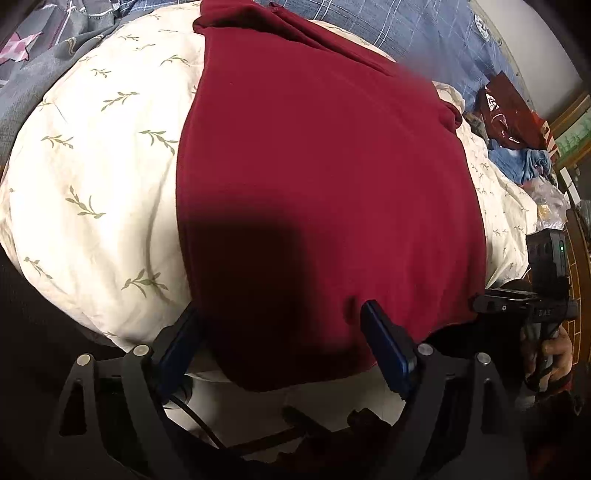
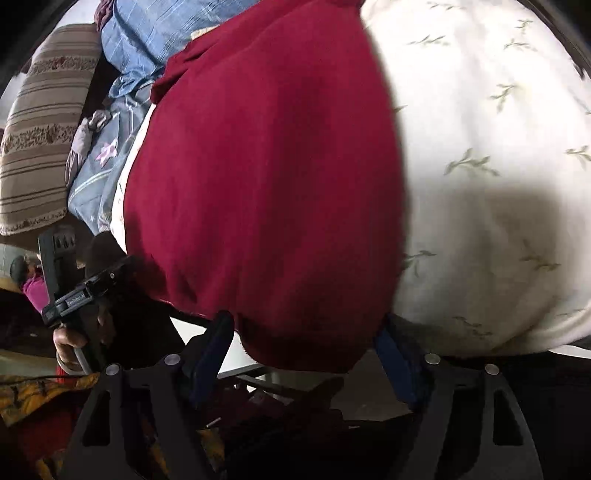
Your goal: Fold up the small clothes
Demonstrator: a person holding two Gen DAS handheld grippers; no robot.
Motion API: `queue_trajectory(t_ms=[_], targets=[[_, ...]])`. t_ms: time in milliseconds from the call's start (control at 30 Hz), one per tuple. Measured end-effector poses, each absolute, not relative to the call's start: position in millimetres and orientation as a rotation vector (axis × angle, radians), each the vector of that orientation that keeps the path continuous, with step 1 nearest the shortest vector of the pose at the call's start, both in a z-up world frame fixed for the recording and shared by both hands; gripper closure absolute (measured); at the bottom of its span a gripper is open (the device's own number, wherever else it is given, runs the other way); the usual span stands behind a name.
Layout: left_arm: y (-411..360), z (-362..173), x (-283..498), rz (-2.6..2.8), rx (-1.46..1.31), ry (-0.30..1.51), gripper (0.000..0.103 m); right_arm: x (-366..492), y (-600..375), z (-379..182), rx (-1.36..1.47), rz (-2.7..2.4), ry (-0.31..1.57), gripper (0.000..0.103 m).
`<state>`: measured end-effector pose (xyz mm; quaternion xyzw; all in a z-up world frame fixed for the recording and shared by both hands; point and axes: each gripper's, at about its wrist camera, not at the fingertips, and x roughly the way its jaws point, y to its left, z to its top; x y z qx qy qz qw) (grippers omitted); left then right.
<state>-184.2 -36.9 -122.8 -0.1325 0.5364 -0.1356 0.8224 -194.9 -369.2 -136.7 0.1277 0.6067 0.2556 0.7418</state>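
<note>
- In the left wrist view the left tool [image 1: 282, 325] stands wide open at the near edge of the bed, its blue-padded fingers [image 1: 388, 347] straddling the near hem of a dark red, soft fleece-like garment [image 1: 314, 166]; the pads do not press the cloth, so nothing is held.
- In the right wrist view the right tool [image 2: 303, 332] is likewise spread wide, one blue pad on either side of the same garment's rounded near corner, with no visible pinch on the fabric.
- Each camera catches the other tool at its picture edge, gripped by a hand [image 1: 554, 354] of the person.
- The dark red garment lies spread flat on a cream quilt printed with green leaf sprigs [image 1: 92, 166], running from the near edge of the bed away toward the far side, a fold or sleeve bunched at its far end.
- Beyond the quilt lies blue checked bedding [image 1: 406, 33] and a grey cloth with a pink star [image 1: 33, 48].
- Far right in the left view sits a red glossy bag [image 1: 506, 110] by crumpled blue fabric.
- Far left in the right view is a brown striped cushion [image 2: 40, 122].
</note>
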Motion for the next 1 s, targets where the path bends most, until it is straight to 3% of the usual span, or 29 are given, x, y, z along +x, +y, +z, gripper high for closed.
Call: queue_trajectory(t_ms=[133,467,533,633,733,800,867,1000], targets=[[-38.9,-124.5,-182.7,-0.297,-0.283,1.160,0.018,-197.2,-360.4,-130.7,0.241,0.607,1.313,0.041],[-42.9,-129.2,-183.6,-0.289,-0.267,1.185,0.018,-194.8,-364.6,-129.3,0.283,0.627,1.295,0.055],[-44.7,-129.2,-182.5,-0.289,-0.266,1.185,0.018,-197.2,-363.6,-124.5,0.275,0.638,1.275,0.073],[-43.9,-129.4,-183.0,-0.285,-0.267,1.182,0.021,-199.4,-357.5,-115.9,0.269,0.656,1.241,0.083],[-41.6,-129.9,-184.3,-0.274,-0.270,1.189,0.044,-199.7,-356.2,-111.1,0.280,0.668,1.216,0.086],[-38.1,-129.2,-186.1,-0.277,-0.285,1.190,0.068,-199.9,-355.4,-107.2,0.294,0.681,1.196,0.086],[-35.4,-125.0,-187.8,-0.297,-0.300,1.190,0.081,-198.3,-355.9,-105.4,0.334,0.700,1.178,0.086],[-35.3,-115.3,-188.6,-0.344,-0.320,1.182,0.091,-192.6,-353.8,-109.3,0.339,0.683,1.176,0.086]])
